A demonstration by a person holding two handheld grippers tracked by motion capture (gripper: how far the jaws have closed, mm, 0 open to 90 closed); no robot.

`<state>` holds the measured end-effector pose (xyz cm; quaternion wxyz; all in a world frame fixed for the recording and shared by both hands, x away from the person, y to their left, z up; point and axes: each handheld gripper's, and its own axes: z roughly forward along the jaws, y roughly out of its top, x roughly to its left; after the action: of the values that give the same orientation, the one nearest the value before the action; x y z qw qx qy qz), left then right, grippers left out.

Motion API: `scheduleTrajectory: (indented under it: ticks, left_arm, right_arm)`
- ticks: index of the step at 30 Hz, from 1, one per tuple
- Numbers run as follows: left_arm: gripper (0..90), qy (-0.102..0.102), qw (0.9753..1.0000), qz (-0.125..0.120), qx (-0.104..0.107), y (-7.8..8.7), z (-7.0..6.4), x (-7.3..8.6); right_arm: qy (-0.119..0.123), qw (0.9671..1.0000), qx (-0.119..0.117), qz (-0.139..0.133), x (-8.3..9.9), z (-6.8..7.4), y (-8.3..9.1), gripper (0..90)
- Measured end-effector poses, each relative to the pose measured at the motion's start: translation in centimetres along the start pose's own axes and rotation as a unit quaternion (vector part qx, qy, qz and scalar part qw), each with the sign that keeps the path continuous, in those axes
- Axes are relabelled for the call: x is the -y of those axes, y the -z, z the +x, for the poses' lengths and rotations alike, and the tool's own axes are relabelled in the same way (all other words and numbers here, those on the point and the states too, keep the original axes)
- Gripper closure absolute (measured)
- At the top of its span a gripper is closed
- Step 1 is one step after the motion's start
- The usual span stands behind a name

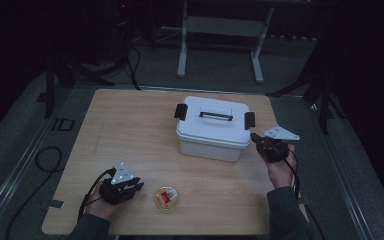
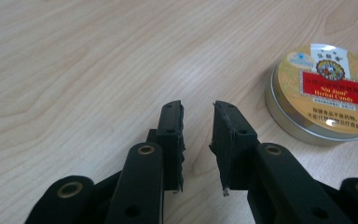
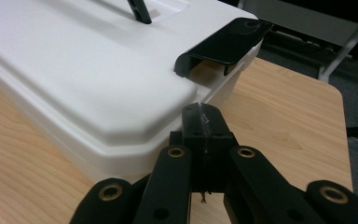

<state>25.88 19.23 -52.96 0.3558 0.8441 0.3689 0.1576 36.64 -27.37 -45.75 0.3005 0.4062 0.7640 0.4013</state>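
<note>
A white lidded box [image 1: 212, 130] with a black handle [image 1: 215, 116] stands at the table's middle right, and its lid [image 3: 74, 70] is on. A black latch [image 1: 250, 120] on its right end is swung up [image 3: 223, 46]. My right gripper [image 1: 255, 136] is beside that end, just below the latch; its jaws are pressed together with nothing between them [image 3: 200, 114]. A round gold herbal candy tin [image 1: 167, 197] lies near the front edge. My left gripper [image 1: 138, 186] rests just left of it, its jaws slightly apart and empty [image 2: 198, 112], with the tin [image 2: 326, 98] off to the right.
A second black latch [image 1: 181, 111] sits on the box's left end. The wooden tabletop [image 1: 130, 130] is bare at the left and back. Beyond it are dark floor, cables [image 1: 45, 160] and a white frame stand [image 1: 220, 45].
</note>
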Motion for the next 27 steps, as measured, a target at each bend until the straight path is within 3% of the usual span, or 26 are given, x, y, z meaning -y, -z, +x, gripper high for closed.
scheduleTrajectory:
  ticks: [18, 19, 23, 27]
  left_arm:
    - [75.7, 0.003, 0.9994, -0.030, -0.017, -0.4, 2.7, -3.2]
    - [76.4, 0.004, 0.9991, -0.036, -0.022, -0.6, 3.5, -4.3]
    - [78.3, 0.005, 0.9986, -0.046, -0.026, -0.7, 4.4, -5.5]
    - [81.2, 0.001, 0.9978, -0.058, -0.032, -1.7, 5.9, -7.9]
  right_arm:
    - [0.025, 0.9993, -0.026, -0.011, 0.0, 2.9, 0.4, 90.0]
    - [0.033, 0.9990, -0.029, -0.012, 0.0, 3.4, 0.5, 90.0]
    - [0.039, 0.9986, -0.034, -0.013, 0.0, 3.9, 0.5, 90.0]
    - [0.048, 0.9981, -0.037, -0.013, -0.1, 4.1, 0.7, 89.4]
